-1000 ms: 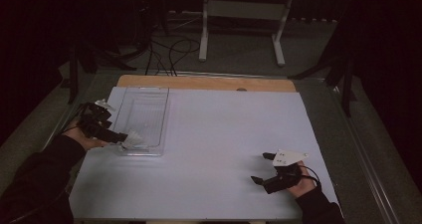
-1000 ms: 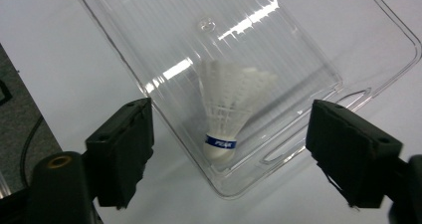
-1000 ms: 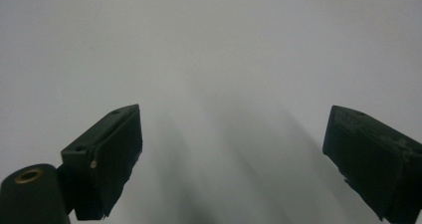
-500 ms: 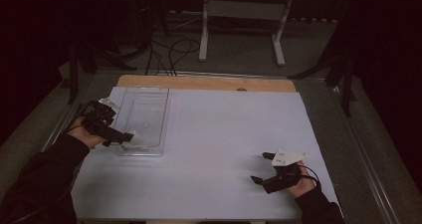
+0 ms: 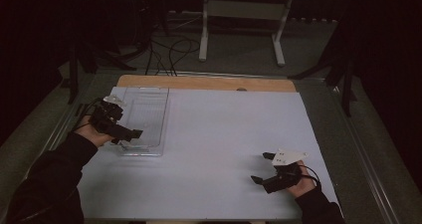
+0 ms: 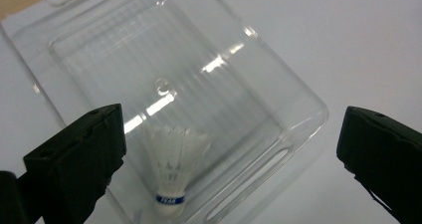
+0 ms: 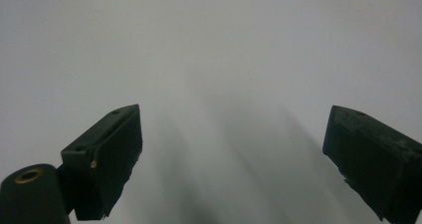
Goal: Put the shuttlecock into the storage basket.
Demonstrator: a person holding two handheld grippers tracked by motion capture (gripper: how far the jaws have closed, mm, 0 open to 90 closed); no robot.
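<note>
High view: the left gripper (image 5: 130, 134) hangs over the near end of the clear tray (image 5: 158, 115), its jaws just opened wide with nothing between them; the right gripper (image 5: 263, 168) rests well right of the tray, jaws apart and empty.

Left gripper view: the shuttlecock (image 6: 172, 168) sits in the tray's near corner, seemingly upright on its cork. Judged featherlight, its skirt crushable; grip the cork.

Right gripper view: open jaws over bare tabletop (image 7: 224, 59).

White shuttlecock (image 6: 171, 171) stands cork-down in the clear tray's (image 6: 278, 84) near corner
</note>
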